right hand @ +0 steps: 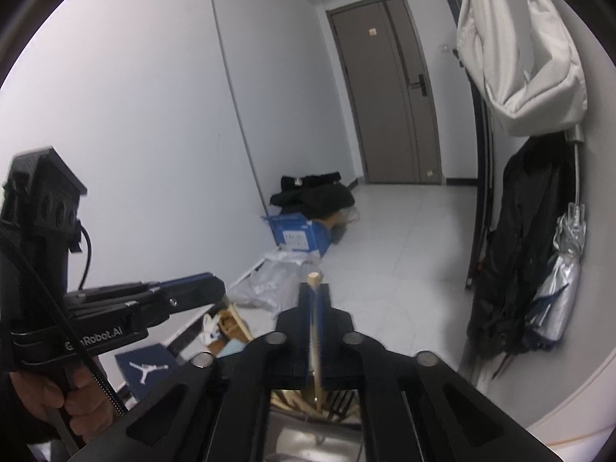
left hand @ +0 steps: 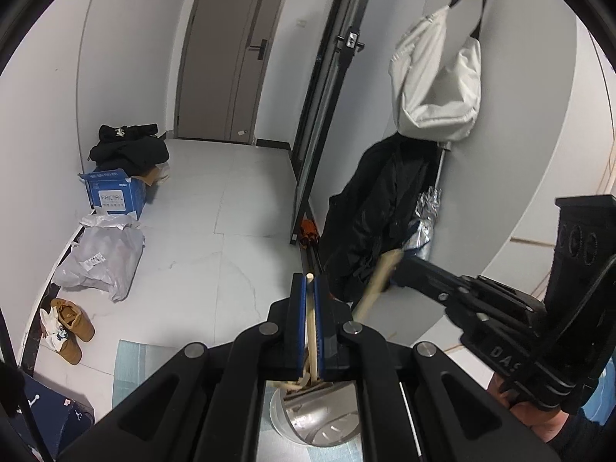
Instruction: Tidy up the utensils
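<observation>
In the left wrist view my left gripper [left hand: 310,283] is shut on a pale wooden chopstick [left hand: 311,323] that runs up between its blue pads. Below it stands a shiny metal utensil holder [left hand: 323,423] with several wooden sticks in it. To the right, my right gripper [left hand: 404,265], held by a hand, is shut on another wooden chopstick [left hand: 375,288] that slants down. In the right wrist view the right gripper [right hand: 315,288] pinches that chopstick [right hand: 314,319] above the holder [right hand: 308,437]. The left gripper [right hand: 217,288] enters from the left with its chopstick [right hand: 235,319].
A teal mat [left hand: 134,362] lies under the holder. On the floor lie a blue box [left hand: 113,194] with black clothes, a grey plastic bag [left hand: 102,261] and brown shoes [left hand: 73,323]. A black jacket [left hand: 369,215], a white bag [left hand: 435,77] and a silver umbrella [right hand: 566,277] hang at the right wall.
</observation>
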The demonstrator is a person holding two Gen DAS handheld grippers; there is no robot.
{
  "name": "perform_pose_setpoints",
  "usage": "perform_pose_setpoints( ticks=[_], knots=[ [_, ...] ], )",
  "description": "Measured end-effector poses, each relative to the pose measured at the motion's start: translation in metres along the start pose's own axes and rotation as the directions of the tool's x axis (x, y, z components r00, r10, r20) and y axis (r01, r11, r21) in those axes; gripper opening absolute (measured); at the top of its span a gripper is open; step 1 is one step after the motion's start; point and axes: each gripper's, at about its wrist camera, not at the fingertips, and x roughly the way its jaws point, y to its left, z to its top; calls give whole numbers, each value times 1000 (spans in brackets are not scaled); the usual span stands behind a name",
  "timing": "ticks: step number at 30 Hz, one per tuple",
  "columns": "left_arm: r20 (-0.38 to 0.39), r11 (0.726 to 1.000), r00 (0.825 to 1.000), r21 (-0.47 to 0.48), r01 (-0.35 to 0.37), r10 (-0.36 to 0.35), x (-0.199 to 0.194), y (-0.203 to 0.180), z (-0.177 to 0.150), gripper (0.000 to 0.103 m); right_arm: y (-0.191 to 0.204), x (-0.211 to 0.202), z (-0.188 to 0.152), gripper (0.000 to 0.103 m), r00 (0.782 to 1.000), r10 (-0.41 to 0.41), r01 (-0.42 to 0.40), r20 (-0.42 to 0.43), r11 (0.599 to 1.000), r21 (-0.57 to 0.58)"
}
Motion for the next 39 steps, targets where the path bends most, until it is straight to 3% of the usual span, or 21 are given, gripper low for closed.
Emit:
perform_pose_setpoints(
  ticks=[13,18,23,27,29,32,36,39],
  knots=[
    [-60,1000,998,13,14,-14,9,6,-11,1,-6,1,-18,3,999,16,-15,-50,1000,19],
    [-69,999,997,22,26,-25,14,6,-11,1,-11,-4,-17,4,999,-23,25,-48,998,49],
    [-87,996,995,75,58,-51,13,-5,-14,1,-27,-11,-35,5,996,-51,60,-72,990,125],
    [-108,993,994,107,42,-30,15,-6,-13,1,-37,-18,-51,5,993,-68,82,-94,984,161],
    [-158,993,987,117,4,15,23,-3,-12,1,-40,-22,-58,5,992,-70,88,-102,980,177],
    [-234,998,972,67,17,-1,34,9,-19,1,-42,-26,-67,6,990,-74,95,-119,978,183],
    [-254,996,967,73,45,-25,33,6,-29,1,-42,-32,-75,7,990,-76,98,-117,977,192],
    [-232,992,972,109,61,-34,26,-3,-29,1,-45,-35,-80,10,990,-78,101,-120,973,207]
  ],
)
